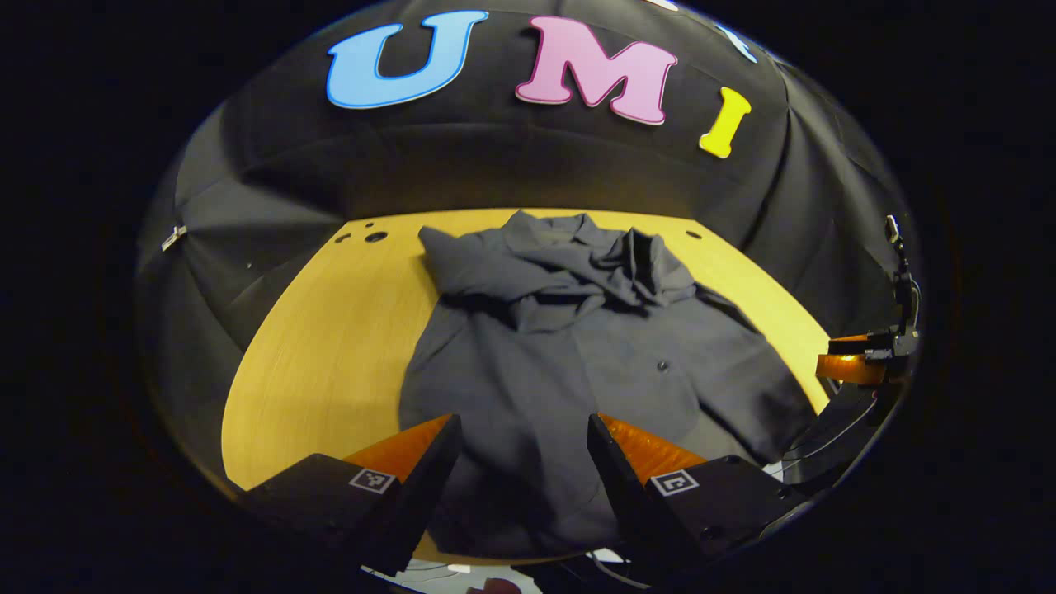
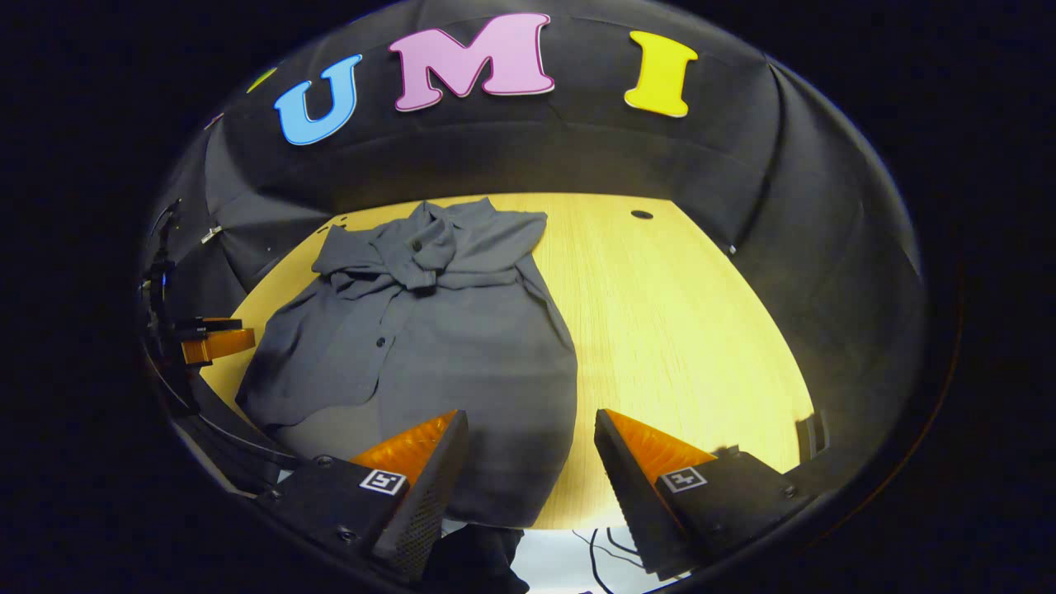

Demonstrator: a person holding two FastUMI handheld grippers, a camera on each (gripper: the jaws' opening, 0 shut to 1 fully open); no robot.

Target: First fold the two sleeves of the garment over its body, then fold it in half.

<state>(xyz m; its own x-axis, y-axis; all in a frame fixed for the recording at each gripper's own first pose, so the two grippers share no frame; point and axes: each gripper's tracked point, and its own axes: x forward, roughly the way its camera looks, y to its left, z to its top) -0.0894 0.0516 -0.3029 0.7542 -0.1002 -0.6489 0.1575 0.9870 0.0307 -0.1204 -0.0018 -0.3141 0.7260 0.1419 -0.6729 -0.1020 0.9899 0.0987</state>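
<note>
Sleeves (image 1: 577,276) lie bunched across the upper chest of a dark grey button-up shirt (image 1: 569,363) spread on a yellow wooden table (image 1: 330,346), collar toward the booth's far wall and hem hanging at the near edge. Seen from the right gripper view, the shirt (image 2: 429,330) occupies the left half of the tabletop (image 2: 676,330), with the crossed sleeves (image 2: 421,256) heaped just below the collar.

Both hand-held tools hover above the near hem. The left gripper (image 1: 521,462) has its jaws spread wide with nothing between them, the fabric lying beneath and beyond the fingers. The right gripper (image 2: 530,458) is likewise wide apart and empty, poised over the hem's right corner where cloth meets bare wood. The right gripper also appears at the far right edge of the left gripper view (image 1: 858,363).

Judging by the layout, the sleeve folds look done, if loosely, and the fold in half is the step in hand. That move would call for each tool to drop to a hem corner, pinch the fabric, and carry the bottom edge up toward the collar, keeping both sides level so the bunched sleeves stay trapped inside.
</note>
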